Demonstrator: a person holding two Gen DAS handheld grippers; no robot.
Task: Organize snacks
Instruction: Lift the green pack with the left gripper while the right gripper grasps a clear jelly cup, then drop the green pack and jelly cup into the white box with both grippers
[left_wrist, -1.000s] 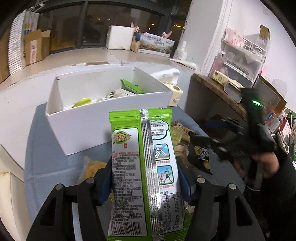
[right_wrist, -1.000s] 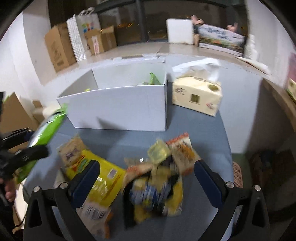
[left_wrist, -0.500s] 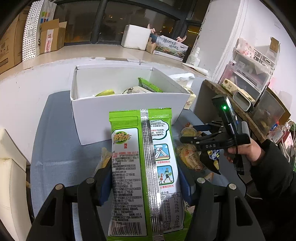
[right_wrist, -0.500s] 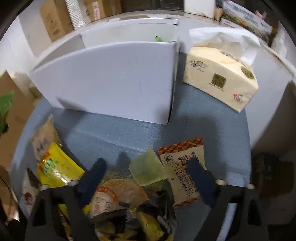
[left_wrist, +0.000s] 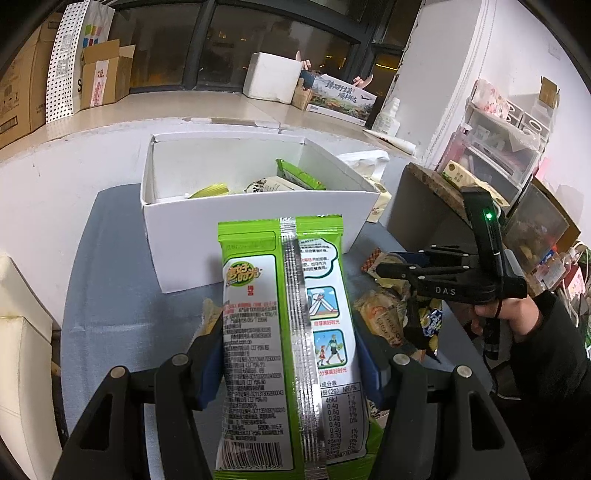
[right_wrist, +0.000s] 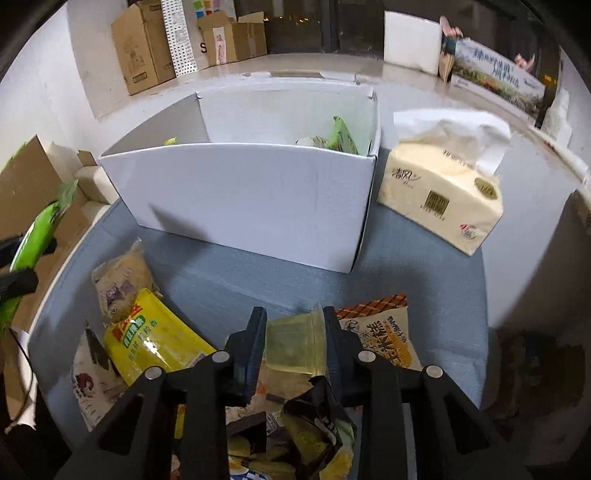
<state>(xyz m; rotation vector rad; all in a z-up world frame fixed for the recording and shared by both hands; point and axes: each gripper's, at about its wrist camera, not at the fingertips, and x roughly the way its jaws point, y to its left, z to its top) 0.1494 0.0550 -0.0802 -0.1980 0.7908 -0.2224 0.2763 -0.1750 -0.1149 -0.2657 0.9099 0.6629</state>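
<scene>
Left wrist view, left to right:
- Table (left_wrist: 110, 295): blue-grey cloth top, filling the middle of the frame.
- White box (left_wrist: 258, 236): open-topped, upper centre of the frame, standing on the table; several snack packets lie inside it.
- Left claw (left_wrist: 288, 362): lower centre; its jaws are clamped on a green packet (left_wrist: 288, 332), held upright with its printed back and silver seam to the camera, in front of the box's near wall.
- Loose snacks (left_wrist: 380, 317): small heap on the table, right of the green packet.
- Right claw (left_wrist: 384, 267): black, at the right of the frame, tips down over the heap; a hand (left_wrist: 513, 317) in a dark sleeve grips its handle.

Right wrist view, left to right:
- Green packet: far left edge of the frame, seen edge-on in the left claw.
- Brownish packet (right_wrist: 118, 284): lower left, on the table, touching a yellow packet (right_wrist: 155, 339) just below it.
- White box: upper centre, with green wrappers showing above its rim at the right corner.
- Right claw: lower centre; jaws drawn together onto a clear yellowish jelly cup (right_wrist: 295, 347), a pad pressing each side. The cup sits on the heap, with a dark crumpled packet (right_wrist: 317, 424) below it.
- Orange-topped packet (right_wrist: 384, 339): just right of the cup, flat on the table.
- Tissue pack (right_wrist: 439, 192): cream, upper right, beside the box, a white tissue standing out of its top.
</scene>
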